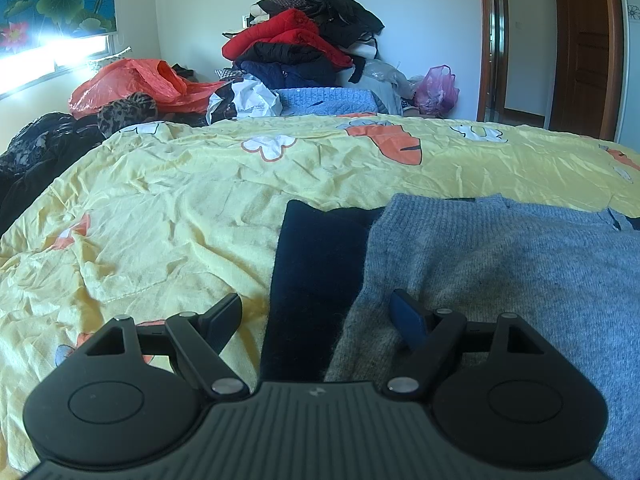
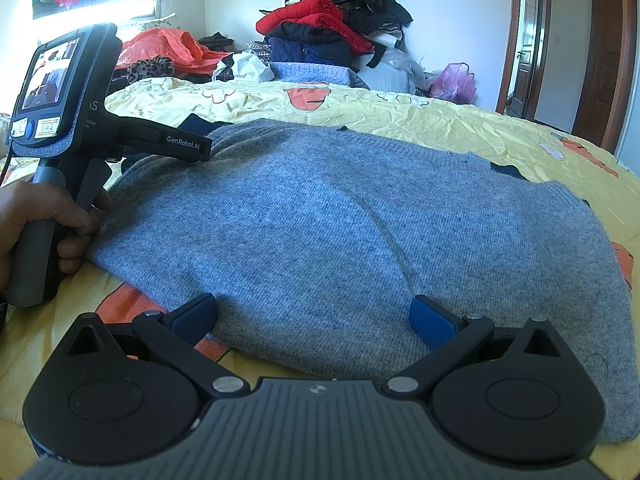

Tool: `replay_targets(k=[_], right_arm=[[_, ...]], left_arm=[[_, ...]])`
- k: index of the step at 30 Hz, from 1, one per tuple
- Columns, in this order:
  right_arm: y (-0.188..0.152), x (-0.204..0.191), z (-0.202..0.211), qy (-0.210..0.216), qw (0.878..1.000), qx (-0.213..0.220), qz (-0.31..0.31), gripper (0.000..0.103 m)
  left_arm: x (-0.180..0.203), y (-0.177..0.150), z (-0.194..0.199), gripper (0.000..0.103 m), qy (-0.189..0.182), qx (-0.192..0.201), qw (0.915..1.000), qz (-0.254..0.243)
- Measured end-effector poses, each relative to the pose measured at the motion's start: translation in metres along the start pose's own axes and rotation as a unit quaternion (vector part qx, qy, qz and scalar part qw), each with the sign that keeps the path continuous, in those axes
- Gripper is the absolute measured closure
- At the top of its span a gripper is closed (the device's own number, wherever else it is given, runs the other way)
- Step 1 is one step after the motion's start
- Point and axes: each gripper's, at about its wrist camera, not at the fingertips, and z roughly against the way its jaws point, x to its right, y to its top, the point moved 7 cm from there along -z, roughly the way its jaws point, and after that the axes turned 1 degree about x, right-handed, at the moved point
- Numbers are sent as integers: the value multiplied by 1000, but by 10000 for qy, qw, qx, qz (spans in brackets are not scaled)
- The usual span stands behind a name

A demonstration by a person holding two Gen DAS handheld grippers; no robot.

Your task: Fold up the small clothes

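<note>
A grey knit sweater [image 2: 340, 220] lies spread flat on the yellow bedsheet [image 2: 460, 120]. A dark navy garment [image 1: 316, 276] lies under its left edge. In the left wrist view the sweater [image 1: 500, 272] fills the right side. My left gripper [image 1: 320, 316] is open, straddling the sweater's left edge and the navy cloth. My right gripper [image 2: 316, 316] is open at the sweater's near edge, its fingers low by the knit. The left gripper's body [image 2: 80, 120] shows at the sweater's left side, held by a hand.
A tall pile of red, black and navy clothes [image 1: 304, 44] stands at the far side of the bed. An orange plastic bag [image 1: 136, 84], a pink bag [image 1: 436, 88] and dark clothes [image 1: 36, 152] lie around it. A doorway [image 1: 500, 40] is at the right.
</note>
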Motion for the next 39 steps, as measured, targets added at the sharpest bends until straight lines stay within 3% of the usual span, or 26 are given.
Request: replay_targets(k=[17, 23, 26, 30, 33, 38, 39], right_arm=[[0, 0, 0, -1, 10000, 1, 2, 0], [1, -3, 5, -94, 9999, 11, 75, 0], [8, -15, 15, 3, 9993, 85, 372, 0], [15, -49, 19, 43, 9920, 132, 1255, 0], [12, -80, 17, 60, 9814, 207, 1910, 1], [16, -106, 2, -348, 9711, 344, 2334, 1], [19, -109, -1, -361, 9713, 344, 2327, 1]], left_arm=[[-3, -1, -2, 20, -28, -40, 9999, 107], [-12, 3, -1, 19, -326, -221, 9986, 356], [-23, 18, 12, 19, -567, -165, 9975, 401], [-39, 42, 20, 15, -924, -133, 9949, 387], [-51, 46, 2, 7, -1342, -701, 9871, 527], [-60, 30, -37, 7, -2157, -1626, 9556, 1177], [-61, 30, -40, 2, -2264, -1583, 9524, 1287]])
